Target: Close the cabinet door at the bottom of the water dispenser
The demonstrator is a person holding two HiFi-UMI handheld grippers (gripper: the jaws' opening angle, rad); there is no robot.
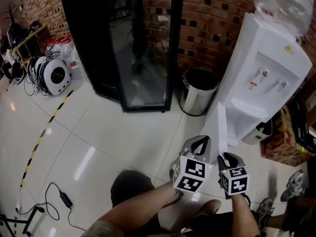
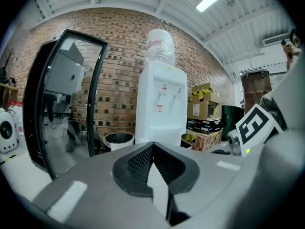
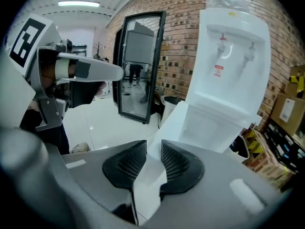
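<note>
The cabinet door [image 1: 222, 127], ajar at the water dispenser's [image 1: 261, 78] seven o'clock, is not yet pushed. The right gripper [image 1: 228, 157] is spread and the left gripper [image 1: 200, 142] pressed together. A push toward three o'clock seems required.

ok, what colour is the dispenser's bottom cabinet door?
White: the cabinet door matches the water dispenser; clearest in the right gripper view.

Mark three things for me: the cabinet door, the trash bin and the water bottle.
cabinet door [image 1: 222, 127], head view, on the face of the open white panel.
trash bin [image 1: 193, 101], head view, on its steel side wall.
water bottle [image 1: 284, 4], head view, on its clear body.
</note>
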